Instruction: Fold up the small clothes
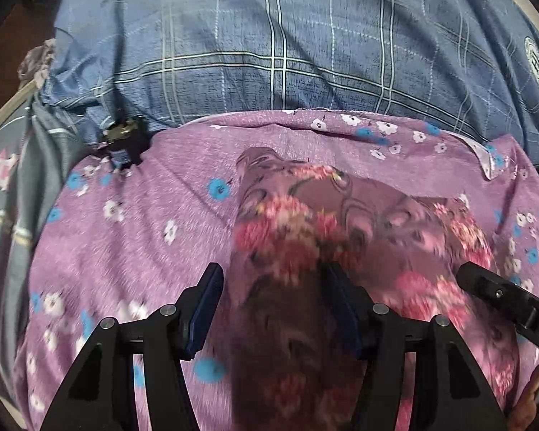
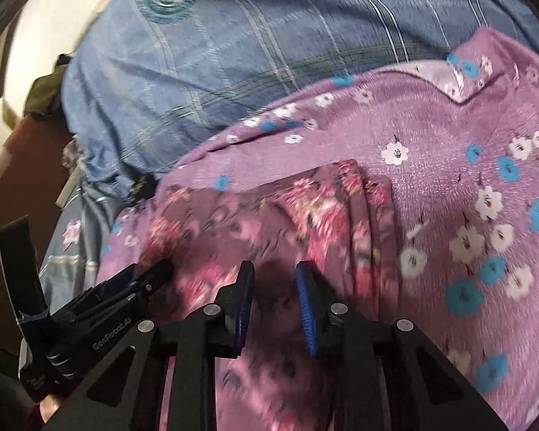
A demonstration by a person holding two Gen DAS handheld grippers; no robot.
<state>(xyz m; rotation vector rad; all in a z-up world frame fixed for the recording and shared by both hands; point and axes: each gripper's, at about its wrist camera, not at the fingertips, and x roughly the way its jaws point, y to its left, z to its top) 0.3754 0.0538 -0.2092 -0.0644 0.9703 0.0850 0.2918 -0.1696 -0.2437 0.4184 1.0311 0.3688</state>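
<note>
A small mauve garment with pink and red flowers (image 1: 341,222) lies partly folded on the purple flowered bedsheet (image 1: 125,222). My left gripper (image 1: 273,276) is open, its jaws wide apart over the garment's near left part. The right gripper's tip (image 1: 485,283) shows at the right of this view. In the right wrist view the garment (image 2: 276,208) lies ahead with a folded edge on its right. My right gripper (image 2: 275,276) is open just above the cloth, holding nothing. The left gripper (image 2: 140,280) reaches in from the left. Both views are blurred.
A blue plaid pillow (image 1: 287,36) lies across the back of the bed; it also shows in the right wrist view (image 2: 233,46). A small dark bottle-like object (image 1: 122,140) sits at the pillow's left edge. A grey flowered sheet (image 1: 7,194) lies at the left.
</note>
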